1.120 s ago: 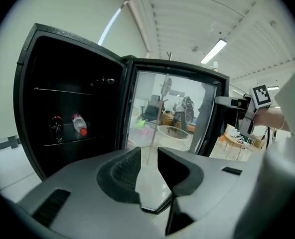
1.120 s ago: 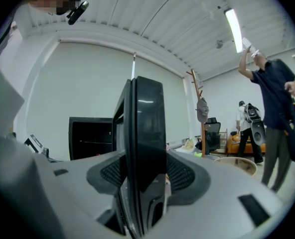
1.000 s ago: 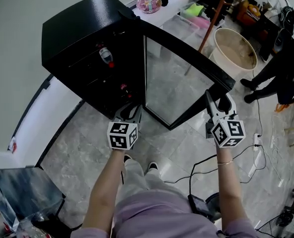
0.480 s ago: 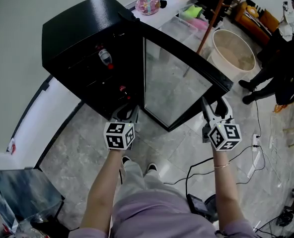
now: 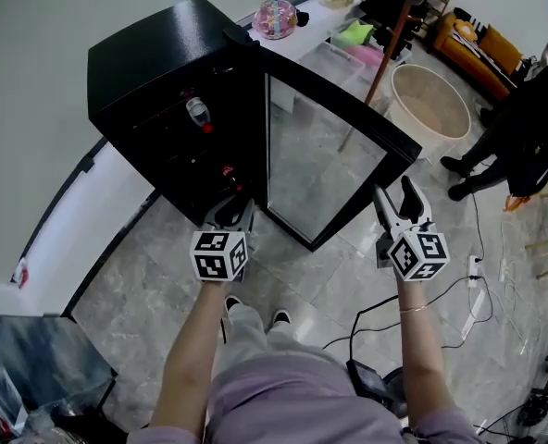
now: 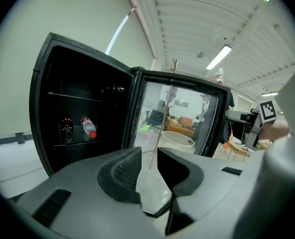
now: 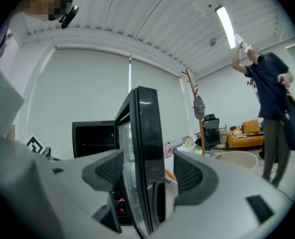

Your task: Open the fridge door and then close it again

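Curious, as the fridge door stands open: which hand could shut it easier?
Right, probably. The right gripper, jaws just opened wider, straddles the door at its free edge; the left gripper faces the cabinet, empty.

The open door (image 5: 325,155) stands like a wall between the grippers, its free edge inside the right gripper (image 5: 396,195), whose jaws have just been opening and clear it on both sides. At 11 o'clock the fridge (image 5: 154,58) gapes free before the left gripper (image 5: 232,203), with bottles (image 5: 197,111) deep inside. A tub (image 5: 429,109) and a pole (image 5: 390,49) crowd 1 o'clock.
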{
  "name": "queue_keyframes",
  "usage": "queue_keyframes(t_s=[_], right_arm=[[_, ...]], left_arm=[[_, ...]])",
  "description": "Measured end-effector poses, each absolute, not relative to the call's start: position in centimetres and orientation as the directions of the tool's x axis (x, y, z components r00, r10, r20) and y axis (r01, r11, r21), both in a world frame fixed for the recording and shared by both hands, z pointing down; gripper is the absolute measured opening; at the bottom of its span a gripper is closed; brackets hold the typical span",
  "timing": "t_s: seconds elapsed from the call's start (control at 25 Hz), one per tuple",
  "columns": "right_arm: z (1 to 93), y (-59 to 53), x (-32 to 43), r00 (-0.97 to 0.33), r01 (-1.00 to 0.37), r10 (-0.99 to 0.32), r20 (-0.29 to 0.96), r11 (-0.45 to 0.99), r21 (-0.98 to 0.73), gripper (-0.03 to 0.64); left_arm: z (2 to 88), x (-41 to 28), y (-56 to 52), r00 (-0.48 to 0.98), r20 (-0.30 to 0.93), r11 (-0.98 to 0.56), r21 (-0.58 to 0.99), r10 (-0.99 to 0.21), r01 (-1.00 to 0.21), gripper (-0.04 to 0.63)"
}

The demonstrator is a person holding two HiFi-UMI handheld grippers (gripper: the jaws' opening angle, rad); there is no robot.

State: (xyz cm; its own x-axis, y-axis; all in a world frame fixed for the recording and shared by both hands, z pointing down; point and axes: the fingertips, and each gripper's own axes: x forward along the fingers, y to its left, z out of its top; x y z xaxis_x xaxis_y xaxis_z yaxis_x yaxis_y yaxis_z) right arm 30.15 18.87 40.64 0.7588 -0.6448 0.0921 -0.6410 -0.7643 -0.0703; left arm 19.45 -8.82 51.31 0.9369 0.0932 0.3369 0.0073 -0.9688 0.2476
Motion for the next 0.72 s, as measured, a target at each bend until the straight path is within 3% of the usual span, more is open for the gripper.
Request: queue_keyframes(t_s=[0.32, 0.72], right_arm=[[39.8, 17.3, 31.6, 0.690, -0.715, -0.718, 0.089, -0.695, -0.070, 0.321], [39.6, 16.6, 29.9, 0.670, -0.729, -0.740, 0.067, -0.672, -0.128, 0.247]], left_arm=[[51.1, 16.7, -9.3, 0.940, 0.338, -0.970, 0.240, 0.050, -0.035, 0.095], [50.9, 13.4, -9.5, 0.943, 0.333, -0.974, 0.220, 0.015, -0.062, 0.092]])
